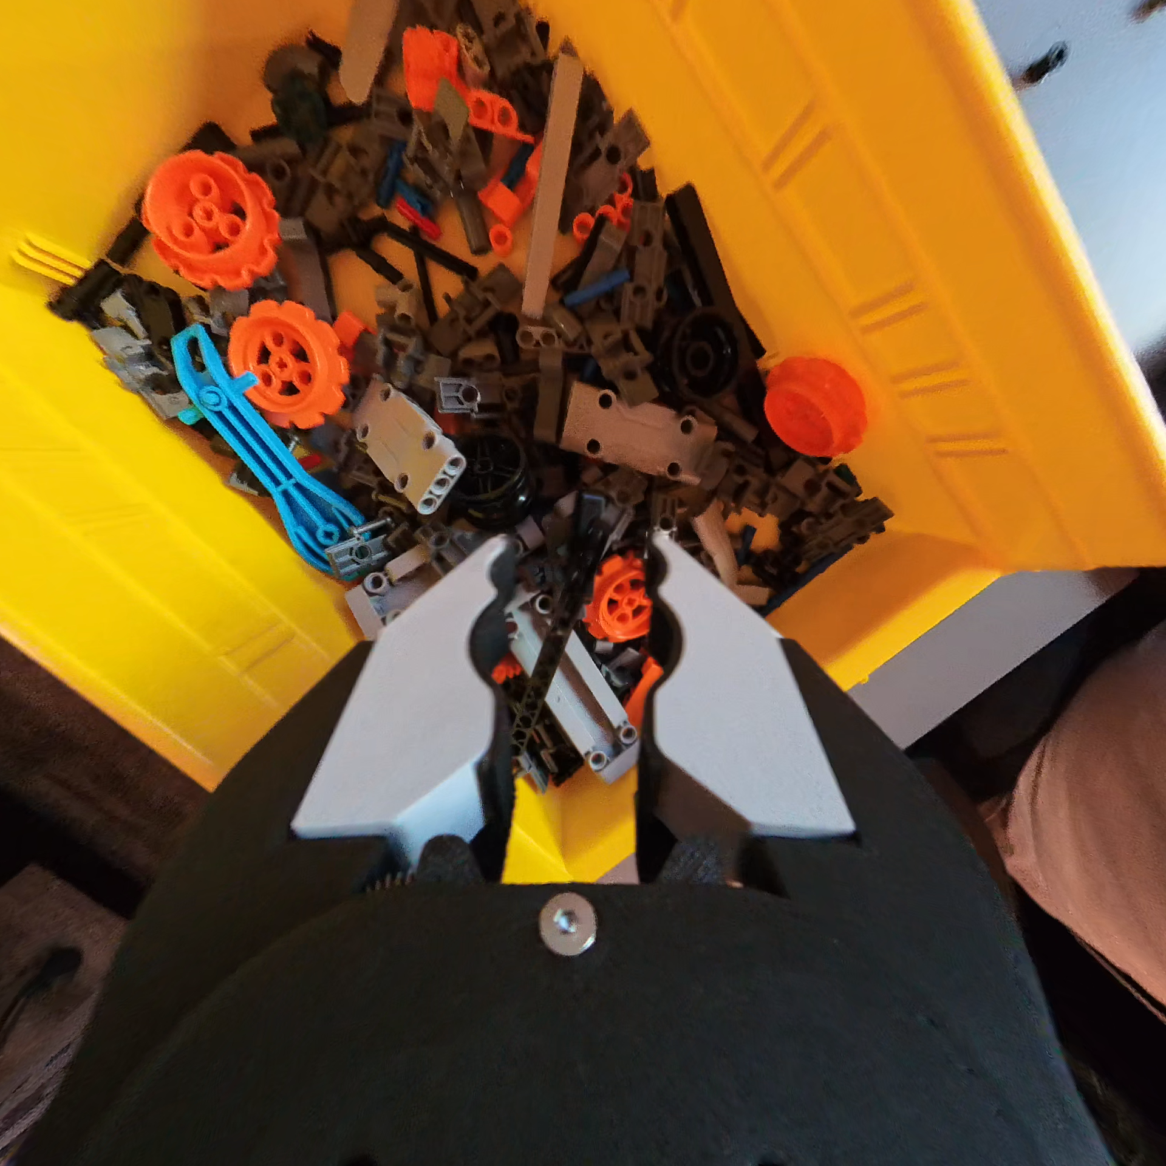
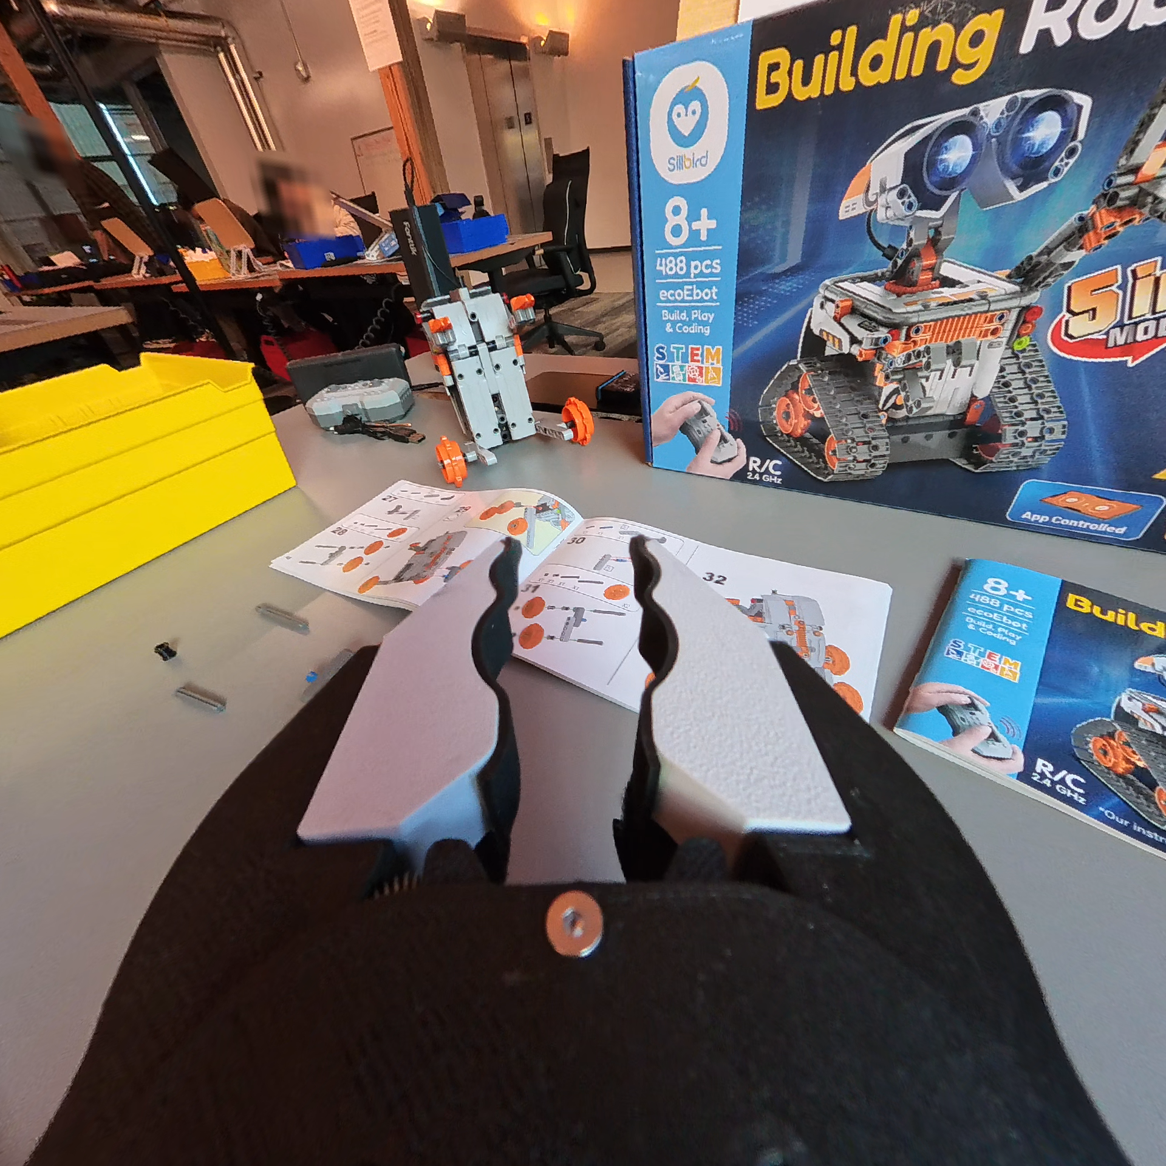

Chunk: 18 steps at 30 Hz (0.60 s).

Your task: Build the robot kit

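My left gripper [image 1: 580, 549] is open and hangs over a yellow bin [image 1: 883, 252] full of loose building parts, mostly grey and black. A long black beam [image 1: 561, 631] and a grey beam [image 1: 580, 706] lie in the gap between its fingers, with a small orange wheel [image 1: 621, 599] beside the right fingertip. I cannot tell if the fingers touch any part. My right gripper [image 2: 574, 547] is open and empty above a grey table, over an open instruction booklet [image 2: 820, 593].
The bin also holds two large orange wheels [image 1: 211, 217] [image 1: 287, 363], a blue tool [image 1: 252, 441] and an orange round part [image 1: 814, 407]. On the table are a half-built model [image 2: 482, 372], a kit box [image 2: 915, 284], a closed booklet [image 2: 1041, 694], the yellow bin [image 2: 126, 467] and small loose pins [image 2: 282, 617]. About 50 cm separates my left fingertips from my right.
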{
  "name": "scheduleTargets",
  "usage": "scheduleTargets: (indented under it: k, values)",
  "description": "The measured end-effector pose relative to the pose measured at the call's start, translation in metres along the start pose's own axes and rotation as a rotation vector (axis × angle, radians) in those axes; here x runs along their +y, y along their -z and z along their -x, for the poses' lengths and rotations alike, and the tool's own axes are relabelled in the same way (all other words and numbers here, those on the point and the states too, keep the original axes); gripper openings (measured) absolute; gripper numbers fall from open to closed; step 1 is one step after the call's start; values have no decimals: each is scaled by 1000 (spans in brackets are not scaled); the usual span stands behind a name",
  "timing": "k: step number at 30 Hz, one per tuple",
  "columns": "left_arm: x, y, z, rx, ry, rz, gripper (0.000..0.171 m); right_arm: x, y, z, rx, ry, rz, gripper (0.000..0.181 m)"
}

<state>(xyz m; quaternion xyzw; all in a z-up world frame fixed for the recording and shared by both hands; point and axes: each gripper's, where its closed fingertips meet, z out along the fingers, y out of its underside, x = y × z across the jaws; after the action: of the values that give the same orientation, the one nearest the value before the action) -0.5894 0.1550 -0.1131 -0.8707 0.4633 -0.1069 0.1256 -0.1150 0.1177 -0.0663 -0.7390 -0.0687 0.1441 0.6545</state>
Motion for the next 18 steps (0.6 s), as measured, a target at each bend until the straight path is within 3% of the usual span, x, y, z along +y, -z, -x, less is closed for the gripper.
scheduleTargets:
  k: [2, 6, 10, 14, 18]
  values:
    - [-11, 6, 9, -21, 33, -69, 48, -1, 0, 0, 0, 3, -2, 35]
    - [-51, 5, 36, -36, 116, -190, 38, 1, 0, -1, 7, 6, 8, 35]
    - [-72, -24, 73, -143, 124, -125, 38, 3, 1, -4, 20, 2, 10, 35]
    - [-85, -54, 67, -29, 171, -59, 38, 3, 1, -6, 23, -9, 10, 35]
    - [-88, -65, 74, -56, 199, -18, 37, 4, 0, -5, 17, -2, 19, 35]
